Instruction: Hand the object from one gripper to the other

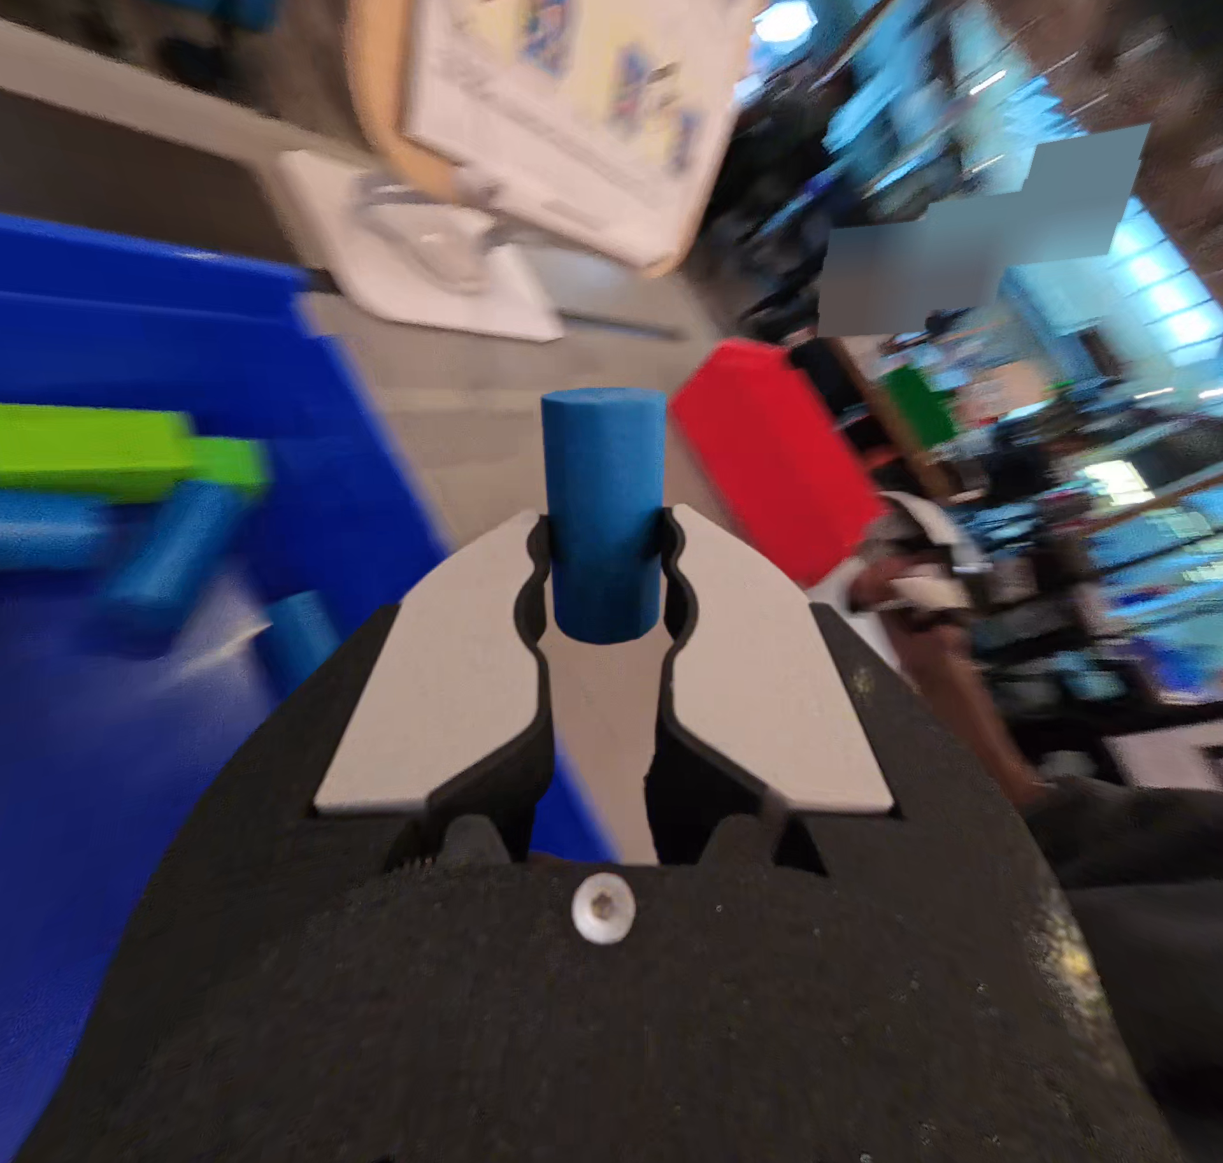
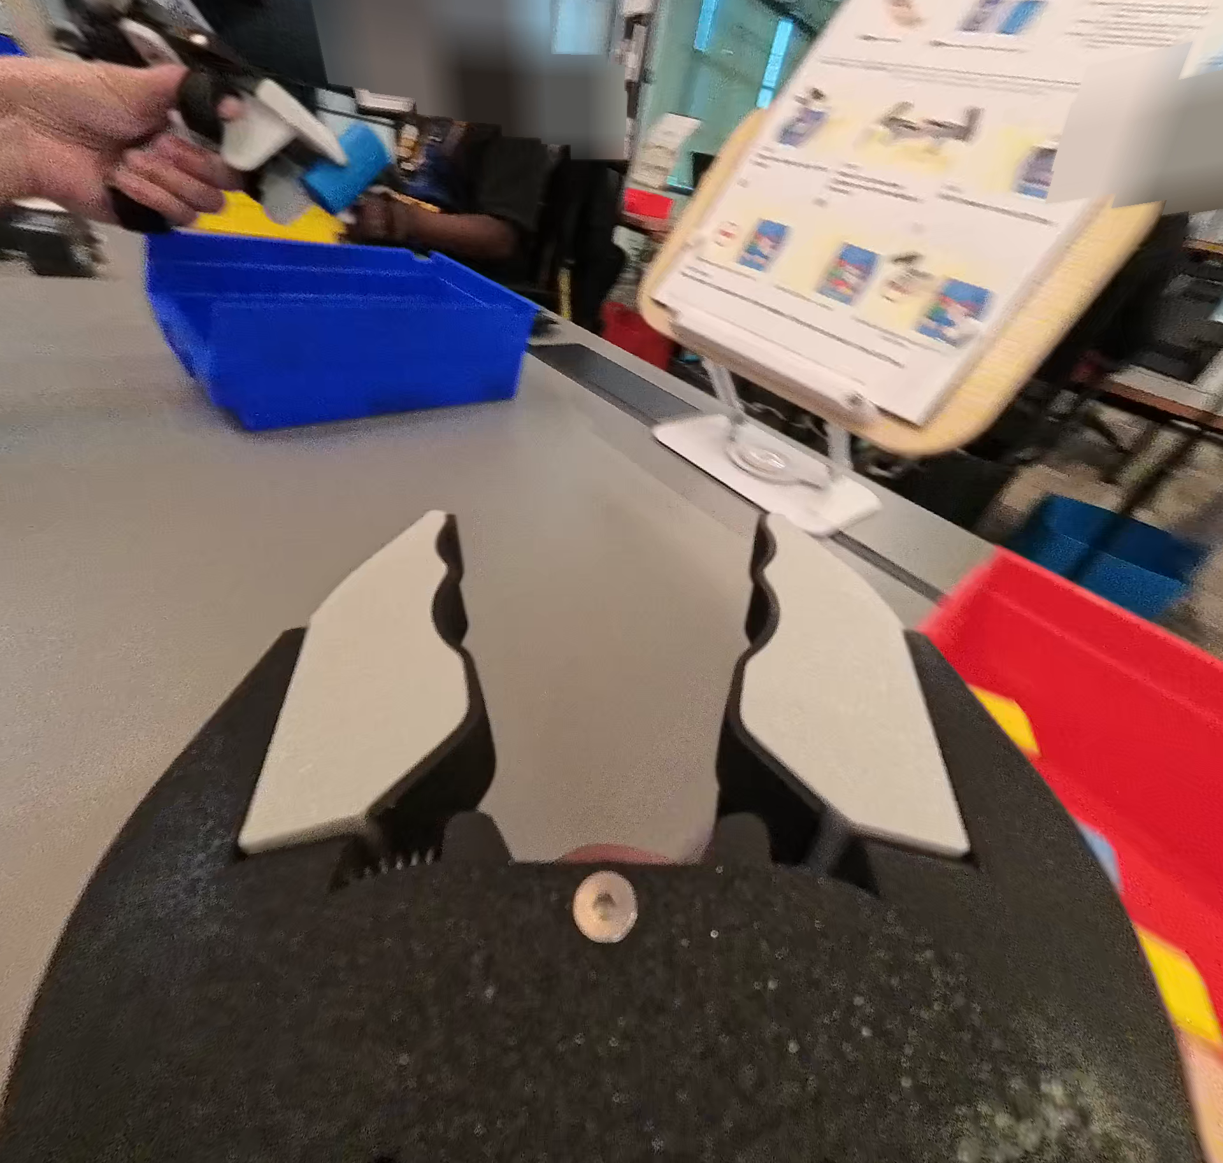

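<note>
My left gripper is shut on a blue foam cylinder, which stands upright between its fingertips. In the right wrist view the same left gripper shows far off at the upper left, held by a hand above the blue bin, with the blue cylinder in it. My right gripper is open and empty, low over the grey table, well apart from the left one.
The blue bin holds green and blue blocks. A red bin with yellow blocks stands at the right; it also shows in the left wrist view. A tilted instruction board on a stand stands at the table's far edge. A person sits behind.
</note>
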Demonstrator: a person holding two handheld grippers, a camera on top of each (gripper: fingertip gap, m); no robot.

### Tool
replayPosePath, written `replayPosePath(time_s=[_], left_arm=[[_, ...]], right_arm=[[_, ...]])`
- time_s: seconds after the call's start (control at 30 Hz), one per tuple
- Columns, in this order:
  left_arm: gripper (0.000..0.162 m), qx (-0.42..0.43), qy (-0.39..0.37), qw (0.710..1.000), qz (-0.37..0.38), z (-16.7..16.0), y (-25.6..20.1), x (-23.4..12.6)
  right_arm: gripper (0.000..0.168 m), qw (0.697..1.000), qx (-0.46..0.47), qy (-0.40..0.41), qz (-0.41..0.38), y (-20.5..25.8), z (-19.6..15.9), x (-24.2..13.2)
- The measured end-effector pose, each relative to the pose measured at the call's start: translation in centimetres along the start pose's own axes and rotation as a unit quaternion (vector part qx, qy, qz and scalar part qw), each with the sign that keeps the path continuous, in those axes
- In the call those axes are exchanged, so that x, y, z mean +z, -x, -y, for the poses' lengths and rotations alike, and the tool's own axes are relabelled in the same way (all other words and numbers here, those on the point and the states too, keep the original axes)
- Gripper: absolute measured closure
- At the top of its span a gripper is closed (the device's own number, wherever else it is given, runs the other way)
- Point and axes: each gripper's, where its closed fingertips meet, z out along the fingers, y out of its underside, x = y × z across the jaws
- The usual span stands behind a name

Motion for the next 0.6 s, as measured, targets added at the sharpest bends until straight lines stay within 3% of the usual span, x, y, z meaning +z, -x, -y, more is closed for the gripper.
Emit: replayPosePath(time_s=[0.13, 0.23, 0.33, 0.4, 0.6], left_arm=[[0.131, -0.107, -0.017, 0.982, -0.152, -1.7, -6.9, 4.1], [0.131, -0.188, 0.008, 0.955, -0.228, -4.7, -10.7, 7.5], [0.131, -0.225, 0.052, 0.934, -0.274, -8.0, -14.2, 9.9], [0.131, -0.228, 0.081, 0.927, -0.287, -9.9, -15.9, 11.2], [0.131, -0.226, 0.142, 0.911, -0.315, -12.9, -18.9, 13.0]], right_arm=[[0.071, 0.994, -0.013, -0.021, 0.109, 2.9, 3.3, 7.1], [0.093, 0.988, -0.055, 0.015, 0.147, 6.2, 5.5, 10.0], [0.097, 0.983, -0.082, -0.05, 0.156, 8.8, 8.3, 10.7], [0.081, 0.978, -0.093, -0.033, 0.184, 10.2, 7.4, 10.8], [0.081, 0.969, -0.091, -0.022, 0.229, 11.1, 6.0, 9.7]])
